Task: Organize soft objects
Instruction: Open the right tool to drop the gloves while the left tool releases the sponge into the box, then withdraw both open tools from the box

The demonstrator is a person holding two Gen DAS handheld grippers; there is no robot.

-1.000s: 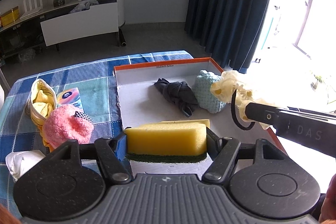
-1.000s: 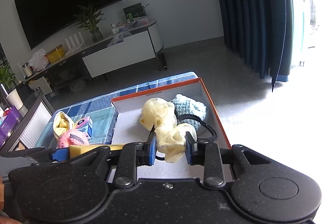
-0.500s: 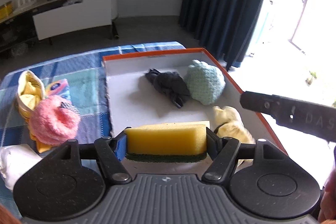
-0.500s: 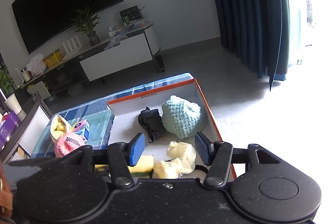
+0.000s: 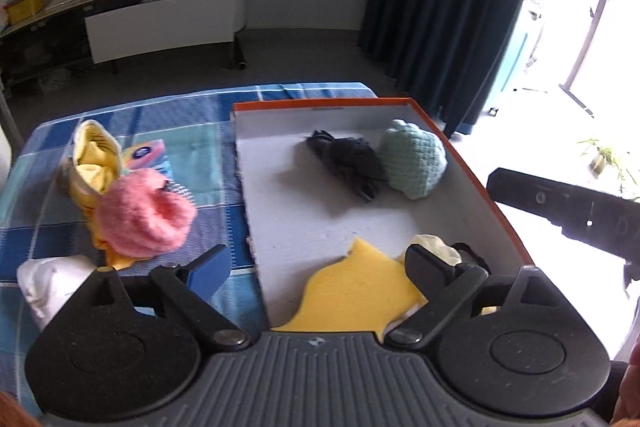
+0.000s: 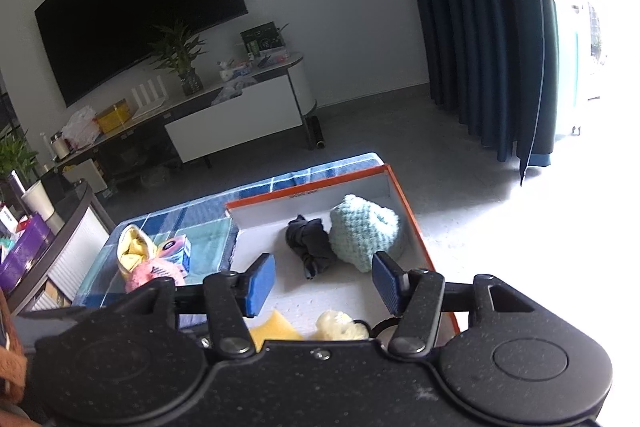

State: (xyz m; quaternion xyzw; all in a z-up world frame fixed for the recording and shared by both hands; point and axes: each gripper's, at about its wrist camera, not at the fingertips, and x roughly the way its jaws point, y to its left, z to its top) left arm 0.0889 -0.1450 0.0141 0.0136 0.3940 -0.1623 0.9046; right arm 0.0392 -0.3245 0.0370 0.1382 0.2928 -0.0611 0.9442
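Observation:
An orange-rimmed box (image 5: pixel 472 175) (image 6: pixel 416 227) holds a dark cloth (image 5: pixel 348 163) (image 6: pixel 310 245), a mint knitted piece (image 5: pixel 414 163) (image 6: pixel 364 231), a pale yellow scrunchie (image 5: pixel 438 253) (image 6: pixel 340 325) and a yellow sponge (image 5: pixel 352 293) (image 6: pixel 272 329). My left gripper (image 5: pixel 316 267) is open above the sponge, which lies loose in the box's near end. My right gripper (image 6: pixel 324 285) is open and empty above the scrunchie; it also shows in the left wrist view (image 5: pixel 568 215). On the blue checked cloth (image 5: pixel 192 131) lie a pink fluffy sock (image 5: pixel 144 219), a yellow pouch (image 5: pixel 94 157) and a white soft item (image 5: pixel 48 279).
A small pink and blue packet (image 5: pixel 146 151) (image 6: pixel 176 249) lies by the yellow pouch. A TV bench (image 6: pixel 232 115) stands beyond the table, with dark curtains (image 6: pixel 480 27) to the right. A side shelf (image 6: pixel 44 239) stands at the table's left.
My left gripper opened and let go of the sponge into the box. My right gripper released the scrunchie earlier and has lifted, jaws wider.

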